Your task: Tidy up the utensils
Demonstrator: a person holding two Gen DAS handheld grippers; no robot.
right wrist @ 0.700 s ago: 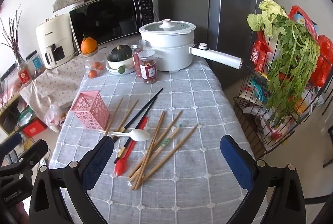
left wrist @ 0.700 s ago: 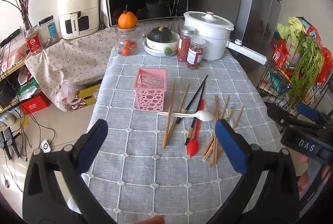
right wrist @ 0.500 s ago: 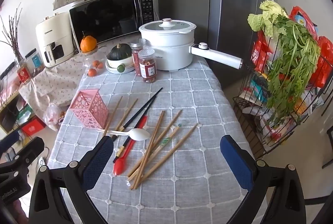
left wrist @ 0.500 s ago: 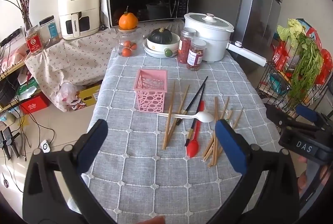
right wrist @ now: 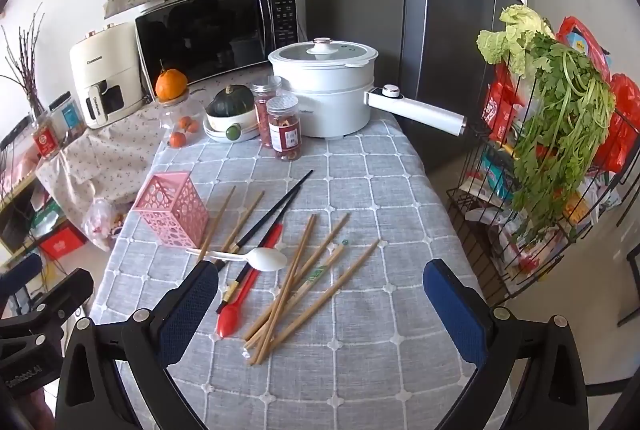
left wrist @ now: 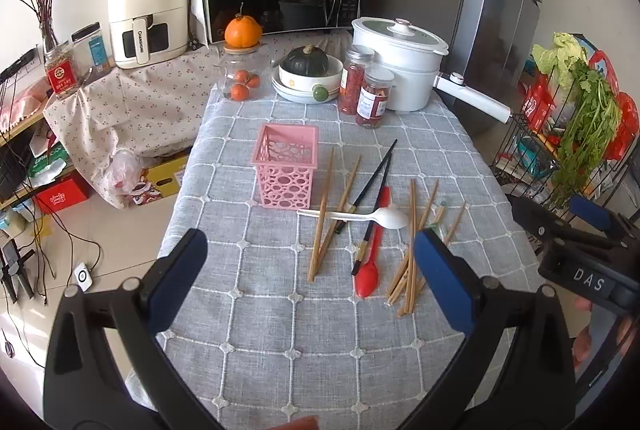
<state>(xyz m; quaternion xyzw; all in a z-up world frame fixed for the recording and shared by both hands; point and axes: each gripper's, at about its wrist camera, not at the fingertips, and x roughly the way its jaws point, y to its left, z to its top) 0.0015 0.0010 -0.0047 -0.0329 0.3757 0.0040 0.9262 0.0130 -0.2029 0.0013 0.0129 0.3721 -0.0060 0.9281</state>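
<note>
Both my tongs wide open, empty; chopsticks (right wrist: 308, 282) lie just ahead of right tongs (right wrist: 320, 294), ends toward me, basket (right wrist: 172, 208) ahead-left.

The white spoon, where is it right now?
The white spoon lies flat on the grey tablecloth, across the wooden and black chopsticks, just in front of the pink basket.

Left hand-held gripper (left wrist: 310, 280) jaws wide apart, empty, angled downward. Right hand-held gripper (right wrist: 320, 304) likewise.
</note>
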